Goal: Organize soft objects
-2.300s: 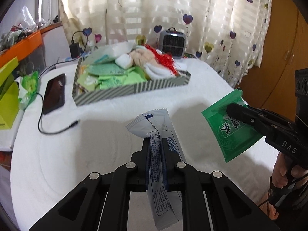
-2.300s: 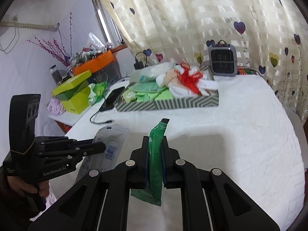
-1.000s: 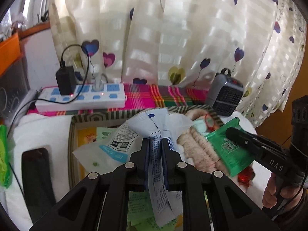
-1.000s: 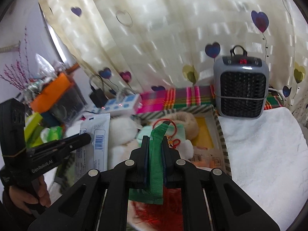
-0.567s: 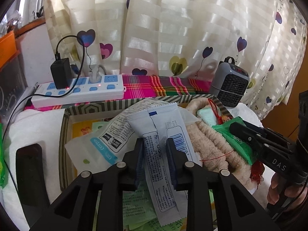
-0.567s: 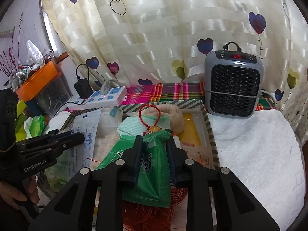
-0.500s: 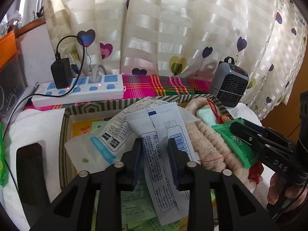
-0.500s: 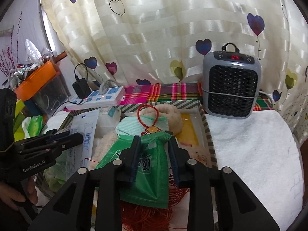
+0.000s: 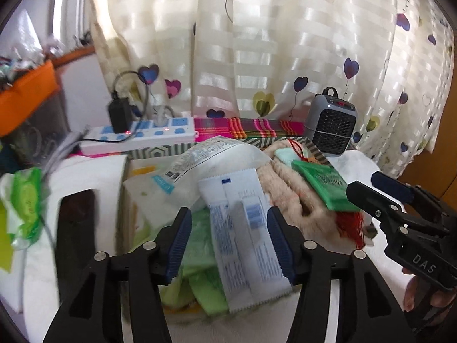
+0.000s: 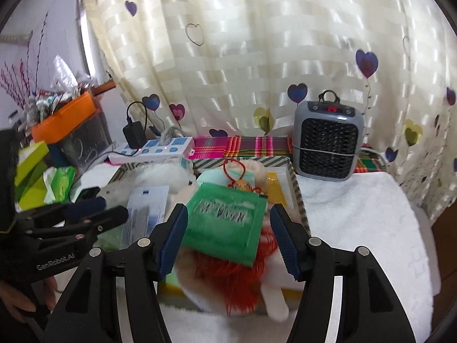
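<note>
Fingers of the left gripper (image 9: 228, 240) stand wide apart, gripping nothing; the white packet (image 9: 245, 237) lies flat between and beyond them on the pile in the striped tray (image 10: 297, 197). Right gripper (image 10: 228, 237) fingers equally spread; the green packet (image 10: 225, 223) rests between them atop the red-tasselled plush (image 10: 237, 274).

"DAS" in pale letters on body of right gripper (image 9: 381, 191), seen from left wrist camera. "GenRobot.AI" in white on body of left gripper (image 10: 97, 210), seen from right wrist camera. Red digits lit on heater (image 10: 328, 140) display, too blurred to read. Print on white packet (image 9: 242, 234) and green packet (image 10: 225, 223) blurred, unreadable.
</note>
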Action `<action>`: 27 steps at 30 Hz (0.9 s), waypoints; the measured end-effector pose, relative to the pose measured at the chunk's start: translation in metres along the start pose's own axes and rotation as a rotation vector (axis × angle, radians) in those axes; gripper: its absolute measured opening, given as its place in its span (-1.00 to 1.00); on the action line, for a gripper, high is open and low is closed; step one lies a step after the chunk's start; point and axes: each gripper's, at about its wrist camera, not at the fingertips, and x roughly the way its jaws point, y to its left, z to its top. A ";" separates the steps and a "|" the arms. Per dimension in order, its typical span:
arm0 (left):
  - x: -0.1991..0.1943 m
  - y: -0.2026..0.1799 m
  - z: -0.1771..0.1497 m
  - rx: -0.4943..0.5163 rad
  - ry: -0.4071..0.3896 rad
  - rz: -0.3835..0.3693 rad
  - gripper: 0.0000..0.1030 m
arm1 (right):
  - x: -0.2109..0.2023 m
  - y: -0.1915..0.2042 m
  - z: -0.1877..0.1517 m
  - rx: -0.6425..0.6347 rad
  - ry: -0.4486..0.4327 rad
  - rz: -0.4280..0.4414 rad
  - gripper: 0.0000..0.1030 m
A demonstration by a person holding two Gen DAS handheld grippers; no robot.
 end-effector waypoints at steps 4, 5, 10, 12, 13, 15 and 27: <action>-0.018 -0.005 -0.017 -0.005 0.007 0.032 0.09 | -0.021 0.007 -0.014 -0.008 -0.012 -0.018 0.18; -0.023 -0.007 -0.023 -0.008 0.008 0.037 0.09 | -0.025 0.008 -0.018 -0.002 -0.010 -0.013 0.18; -0.035 -0.014 -0.052 -0.004 0.030 0.057 0.10 | -0.040 0.011 -0.043 -0.006 0.037 -0.050 0.18; -0.037 -0.016 -0.065 -0.018 0.052 0.048 0.10 | -0.043 0.012 -0.053 -0.010 0.057 -0.062 0.18; -0.038 -0.015 -0.070 -0.025 0.061 0.053 0.10 | -0.043 0.012 -0.059 -0.013 0.076 -0.072 0.18; -0.041 -0.016 -0.083 -0.028 0.069 0.078 0.10 | -0.044 0.012 -0.071 -0.012 0.101 -0.085 0.18; -0.033 -0.015 -0.139 -0.060 0.188 0.123 0.10 | -0.044 0.014 -0.123 -0.014 0.234 -0.116 0.18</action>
